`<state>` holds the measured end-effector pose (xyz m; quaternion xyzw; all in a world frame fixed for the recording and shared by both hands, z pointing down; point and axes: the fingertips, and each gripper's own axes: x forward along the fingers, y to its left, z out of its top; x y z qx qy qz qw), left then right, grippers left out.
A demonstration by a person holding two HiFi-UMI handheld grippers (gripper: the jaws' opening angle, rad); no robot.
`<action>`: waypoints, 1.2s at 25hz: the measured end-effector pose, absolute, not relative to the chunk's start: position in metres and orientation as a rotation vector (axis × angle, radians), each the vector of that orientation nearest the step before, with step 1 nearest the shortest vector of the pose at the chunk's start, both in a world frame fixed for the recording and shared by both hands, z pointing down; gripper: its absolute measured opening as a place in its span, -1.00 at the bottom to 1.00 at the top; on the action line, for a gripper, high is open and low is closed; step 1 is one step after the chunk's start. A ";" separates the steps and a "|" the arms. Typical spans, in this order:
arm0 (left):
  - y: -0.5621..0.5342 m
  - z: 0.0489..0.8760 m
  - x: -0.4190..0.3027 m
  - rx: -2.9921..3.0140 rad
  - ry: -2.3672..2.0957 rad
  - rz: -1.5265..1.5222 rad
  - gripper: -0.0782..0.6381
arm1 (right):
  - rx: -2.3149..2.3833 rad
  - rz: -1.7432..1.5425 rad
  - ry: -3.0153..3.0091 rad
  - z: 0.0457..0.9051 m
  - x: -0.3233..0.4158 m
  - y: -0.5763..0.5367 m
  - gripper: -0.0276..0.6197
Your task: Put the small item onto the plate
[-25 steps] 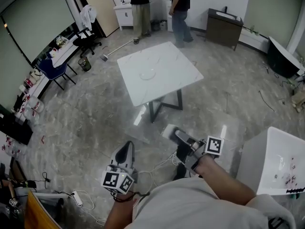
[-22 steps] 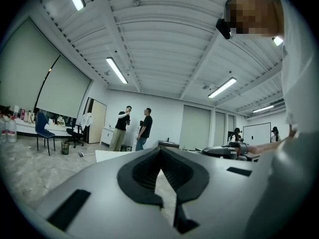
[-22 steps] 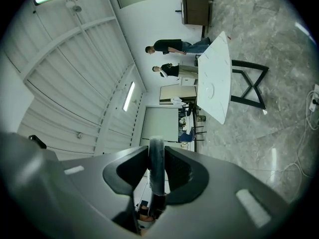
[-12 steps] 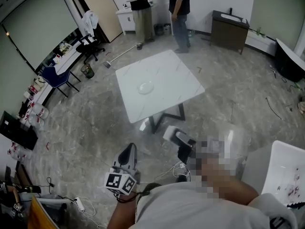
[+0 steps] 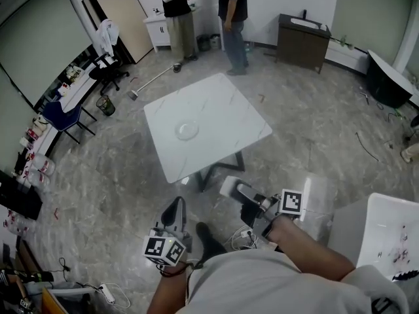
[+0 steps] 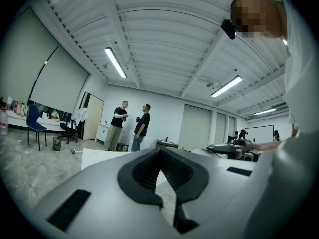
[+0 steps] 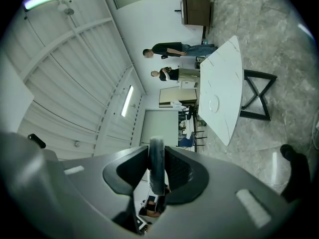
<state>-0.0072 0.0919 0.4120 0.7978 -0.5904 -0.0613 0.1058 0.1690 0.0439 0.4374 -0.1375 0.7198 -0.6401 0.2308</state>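
While this looks like the carry step, the right gripper [image 7: 155, 151] pinches the item [image 7: 156, 171], well apart from the table [image 5: 226, 106].
Left gripper [image 6: 160, 169] pressed together, empty; next move, likely: close in, lower over the plate [image 5: 186, 131], release.

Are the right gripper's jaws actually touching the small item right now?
Touching. The right gripper view shows the right gripper clamped on the small item, a thin dark piece with a pad pressed against each flat side.

Loose white short-sleeved shirt [image 5: 275, 283]; black shoe [image 5: 208, 239].
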 end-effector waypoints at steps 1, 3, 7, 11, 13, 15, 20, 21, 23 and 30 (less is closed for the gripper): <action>0.082 0.413 -0.011 2.351 -1.736 -0.193 -0.77 | -0.390 -1.760 1.978 0.439 0.168 0.037 -0.62; 0.062 0.413 -0.019 2.359 -1.732 -0.215 -0.77 | -0.416 -1.752 1.979 0.441 0.164 0.023 -0.62; 0.012 0.415 -0.038 2.388 -1.654 -0.234 -0.77 | -0.448 -1.740 1.979 0.441 0.140 -0.020 -0.62; -0.029 0.414 -0.074 2.422 -1.602 -0.232 -0.77 | -0.457 -1.747 1.988 0.444 0.094 -0.059 -0.62; -0.049 0.410 -0.096 2.435 -1.581 -0.232 -0.77 | -0.465 -1.741 1.993 0.441 0.069 -0.079 -0.62; -0.067 0.407 -0.115 2.453 -1.552 -0.228 -0.77 | -0.489 -1.732 1.989 0.439 0.046 -0.099 -0.62; -0.108 0.403 -0.159 2.515 -1.499 -0.222 -0.77 | -0.522 -1.708 1.966 0.441 -0.004 -0.140 -0.62; -0.115 0.403 -0.166 2.522 -1.492 -0.222 -0.77 | -0.531 -1.708 1.957 0.443 -0.012 -0.146 -0.62; -0.126 0.405 -0.180 2.519 -1.484 -0.230 -0.77 | -0.553 -1.708 1.949 0.447 -0.024 -0.159 -0.62; -0.159 0.418 -0.206 2.481 -1.491 -0.215 -0.77 | -0.566 -1.717 1.964 0.454 -0.046 -0.207 -0.62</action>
